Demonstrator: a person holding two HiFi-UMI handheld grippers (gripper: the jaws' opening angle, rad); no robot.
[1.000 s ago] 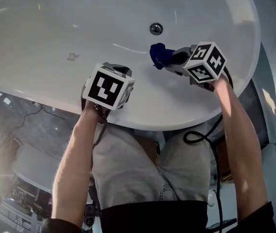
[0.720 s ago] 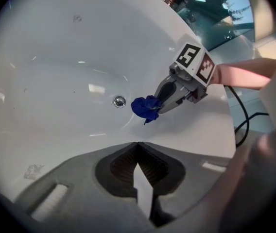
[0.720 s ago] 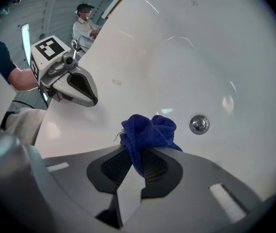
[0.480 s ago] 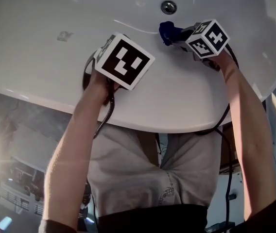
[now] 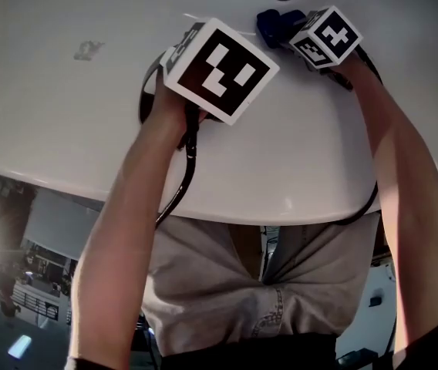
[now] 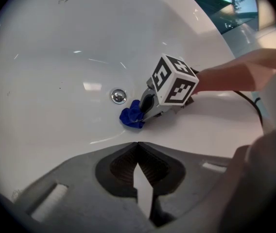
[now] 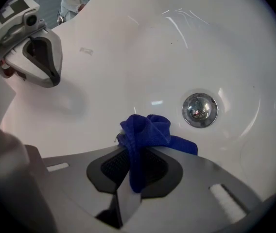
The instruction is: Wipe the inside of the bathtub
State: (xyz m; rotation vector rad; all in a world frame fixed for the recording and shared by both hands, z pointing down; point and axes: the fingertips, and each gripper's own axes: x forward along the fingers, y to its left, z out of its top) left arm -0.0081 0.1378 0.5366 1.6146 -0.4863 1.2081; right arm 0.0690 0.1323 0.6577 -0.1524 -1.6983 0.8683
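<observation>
The white bathtub [image 5: 80, 122] is filling the upper half of the head view, and its smooth inside is showing no clear line between wiped and unwiped parts, so I am judging the wiping as under way rather than finished. The right claw [image 7: 133, 166] is pinching a blue cloth [image 7: 145, 130] and holding it against the tub floor just beside the drain [image 7: 199, 110]. The left claw [image 6: 138, 147] is hanging pressed together with nothing in it, lower in the frame over the near wall.
</observation>
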